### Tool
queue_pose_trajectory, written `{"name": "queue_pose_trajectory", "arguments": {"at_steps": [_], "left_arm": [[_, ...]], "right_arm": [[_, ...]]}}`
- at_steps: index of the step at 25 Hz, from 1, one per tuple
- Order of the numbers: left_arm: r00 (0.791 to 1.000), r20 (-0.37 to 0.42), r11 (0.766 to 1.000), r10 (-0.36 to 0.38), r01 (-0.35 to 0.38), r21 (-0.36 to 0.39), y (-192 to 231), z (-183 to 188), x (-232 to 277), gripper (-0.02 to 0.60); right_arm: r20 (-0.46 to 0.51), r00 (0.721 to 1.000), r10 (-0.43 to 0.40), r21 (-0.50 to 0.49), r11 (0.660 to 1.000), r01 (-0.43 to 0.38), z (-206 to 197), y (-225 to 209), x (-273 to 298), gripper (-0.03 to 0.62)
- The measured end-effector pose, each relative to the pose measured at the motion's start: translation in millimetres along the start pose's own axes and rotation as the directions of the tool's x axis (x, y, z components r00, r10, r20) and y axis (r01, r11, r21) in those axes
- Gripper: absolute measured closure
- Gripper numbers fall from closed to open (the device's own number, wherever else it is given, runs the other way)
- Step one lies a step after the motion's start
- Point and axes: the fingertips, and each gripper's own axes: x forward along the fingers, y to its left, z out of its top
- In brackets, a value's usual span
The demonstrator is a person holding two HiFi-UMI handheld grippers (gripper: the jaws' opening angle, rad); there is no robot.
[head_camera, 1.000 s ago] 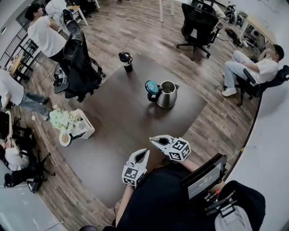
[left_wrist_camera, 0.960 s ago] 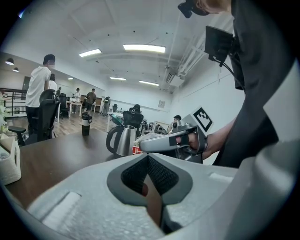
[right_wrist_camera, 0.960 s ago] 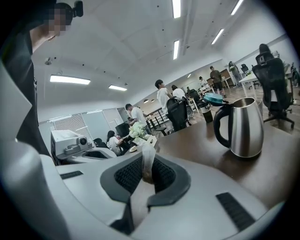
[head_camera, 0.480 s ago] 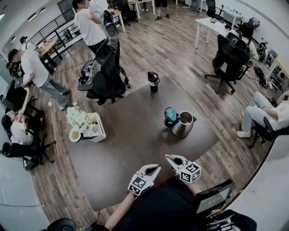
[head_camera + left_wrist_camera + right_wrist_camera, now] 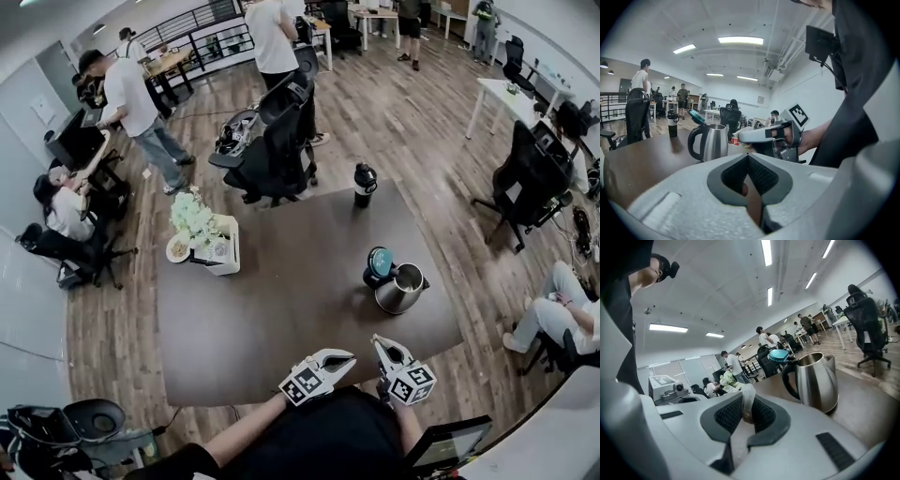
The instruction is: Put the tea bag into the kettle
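Rounded steel kettle (image 5: 401,290), lid (image 5: 379,262) open; bare dark tabletop (image 5: 281,314) separates it from right gripper (image 5: 380,342) clamping papery tea bag (image 5: 746,401) and closed left gripper (image 5: 345,357).

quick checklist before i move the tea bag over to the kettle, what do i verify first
1. Tea bag pinched in the right tongs: ok
2. Kettle lid flipped up, mouth open: ok
3. Kettle upright on the table: ok
4. Table between right tongs and kettle free of other things: ok
5. Left tongs closed, off to the side of that route: ok
6. Water inside the kettle: cannot tell
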Motion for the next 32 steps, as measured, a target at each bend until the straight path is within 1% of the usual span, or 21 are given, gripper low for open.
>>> {"name": "queue_pose_trajectory", "arguments": {"at_steps": [6,10,14,19,24,27,32], "left_arm": [[1.000,0.001,1.000,0.025,-0.025,-0.009,-14.7,4.0,29.6,0.580],[0.999,-0.009,0.999,0.031,-0.031,-0.018,-25.6,-0.2,45.8,0.580],[0.998,-0.011,0.998,0.057,-0.057,-0.029,-26.7,2.3,54.1,0.580],[0.999,-0.032,0.999,0.042,-0.042,-0.011,-33.5,-3.6,50.8,0.580],[0.999,-0.012,0.999,0.042,-0.042,0.015,-35.3,-0.4,60.3,0.580],[0.999,-0.013,0.999,0.039,-0.039,0.024,-34.1,-4.1,55.1,0.580],[1.000,-0.015,0.999,0.021,-0.021,0.024,-39.3,1.8,77.9,0.580]], "right_arm": [[-0.002,1.000,0.019,0.011,1.000,-0.019,2.0,-26.4,-22.1,0.559],[0.004,1.000,0.014,0.018,1.000,-0.014,0.5,-46.8,-34.6,0.559],[-0.001,1.000,0.013,0.013,1.000,-0.013,6.6,-62.2,-37.6,0.559],[0.010,1.000,0.022,0.013,1.000,-0.022,3.0,-53.1,-49.0,0.559],[0.020,1.000,0.009,0.000,1.000,-0.009,-6.0,-70.9,-55.4,0.559],[0.028,1.000,0.004,0.000,1.000,-0.004,-8.5,-66.9,-49.0,0.559],[0.028,0.999,-0.029,0.017,0.999,0.029,-6.5,-84.4,-67.8,0.559]]}}
